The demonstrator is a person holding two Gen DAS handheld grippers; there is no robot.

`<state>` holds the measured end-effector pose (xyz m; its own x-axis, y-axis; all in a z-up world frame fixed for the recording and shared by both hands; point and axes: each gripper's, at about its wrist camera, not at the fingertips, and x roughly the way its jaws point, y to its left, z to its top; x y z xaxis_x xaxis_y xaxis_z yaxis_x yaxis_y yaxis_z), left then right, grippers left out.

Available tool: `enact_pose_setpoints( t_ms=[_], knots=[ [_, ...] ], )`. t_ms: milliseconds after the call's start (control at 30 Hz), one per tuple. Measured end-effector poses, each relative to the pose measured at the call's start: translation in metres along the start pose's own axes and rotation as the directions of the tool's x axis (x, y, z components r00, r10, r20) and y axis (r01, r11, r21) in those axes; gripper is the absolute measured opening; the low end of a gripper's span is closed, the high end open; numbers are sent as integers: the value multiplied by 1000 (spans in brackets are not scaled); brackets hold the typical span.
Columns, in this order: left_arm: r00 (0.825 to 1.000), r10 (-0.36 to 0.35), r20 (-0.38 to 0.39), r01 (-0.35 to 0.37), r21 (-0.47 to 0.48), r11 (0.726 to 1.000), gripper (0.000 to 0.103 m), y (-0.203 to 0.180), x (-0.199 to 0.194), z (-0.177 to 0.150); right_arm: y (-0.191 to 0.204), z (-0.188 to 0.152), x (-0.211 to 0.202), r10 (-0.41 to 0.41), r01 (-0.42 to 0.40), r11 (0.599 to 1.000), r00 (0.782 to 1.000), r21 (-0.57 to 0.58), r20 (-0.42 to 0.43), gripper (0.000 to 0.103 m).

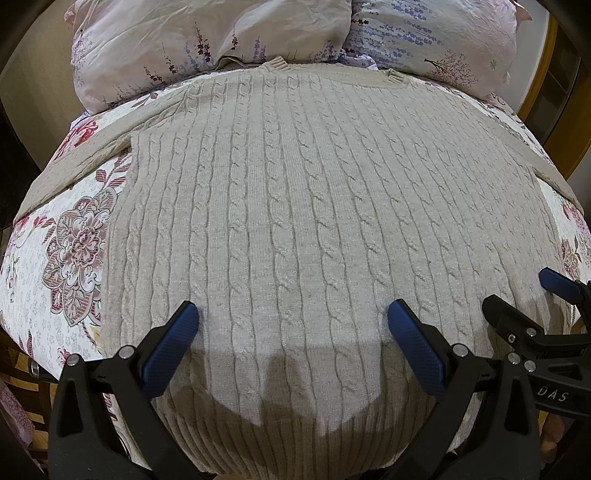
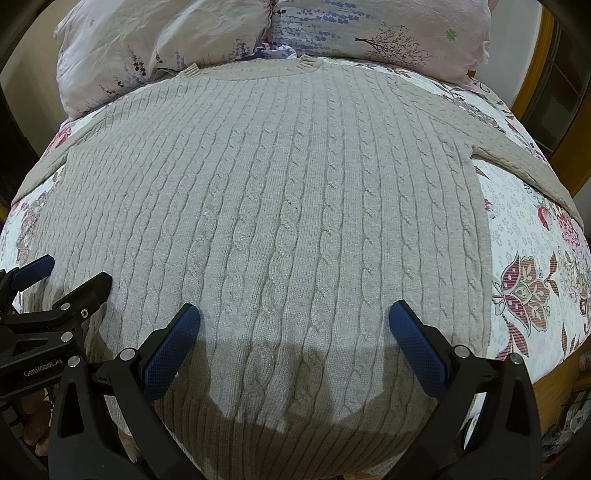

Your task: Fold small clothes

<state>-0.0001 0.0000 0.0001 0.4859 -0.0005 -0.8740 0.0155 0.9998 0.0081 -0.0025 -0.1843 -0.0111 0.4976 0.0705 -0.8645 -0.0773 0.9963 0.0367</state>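
A beige cable-knit sweater [image 1: 295, 206] lies flat on a floral bedspread [image 1: 70, 236], collar at the far end, ribbed hem nearest me, sleeves spread to both sides. It fills the right wrist view too [image 2: 280, 206]. My left gripper [image 1: 293, 317] is open and empty, hovering over the hem's left half. My right gripper [image 2: 295, 317] is open and empty over the hem's right half. The right gripper shows at the left wrist view's right edge [image 1: 517, 295]; the left gripper shows at the right wrist view's left edge [image 2: 74, 273].
Two floral pillows [image 1: 207, 40] [image 1: 436, 33] lie behind the collar; they also show in the right wrist view [image 2: 166, 37]. The bedspread [image 2: 535, 258] shows beside the sweater. A wooden frame [image 2: 535, 74] stands at far right.
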Motion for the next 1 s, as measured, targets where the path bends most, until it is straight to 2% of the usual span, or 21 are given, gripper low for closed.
enact_pose_setpoints(
  t_ms=[800,867,933,967,1000],
  knots=[
    [1000,1,-2,-1,0,1000,101,0,0,0,1,0,-1,8,-8,1000,1000,-16,9,102],
    [1000,0,-8,0,7,1000,101,0,0,0,2,-3,-4,22,-21,999,999,-39,27,102],
    [1000,-10,-21,11,12,1000,101,1,1,2,-3,1,-5,72,-71,996,997,-52,19,102],
    [1000,-19,-23,19,6,1000,101,3,1,4,-12,5,-8,106,-105,994,994,-29,26,102],
    [999,-43,-18,43,-17,999,101,8,-1,8,-33,13,-15,137,-140,989,988,41,67,102]
  ],
)
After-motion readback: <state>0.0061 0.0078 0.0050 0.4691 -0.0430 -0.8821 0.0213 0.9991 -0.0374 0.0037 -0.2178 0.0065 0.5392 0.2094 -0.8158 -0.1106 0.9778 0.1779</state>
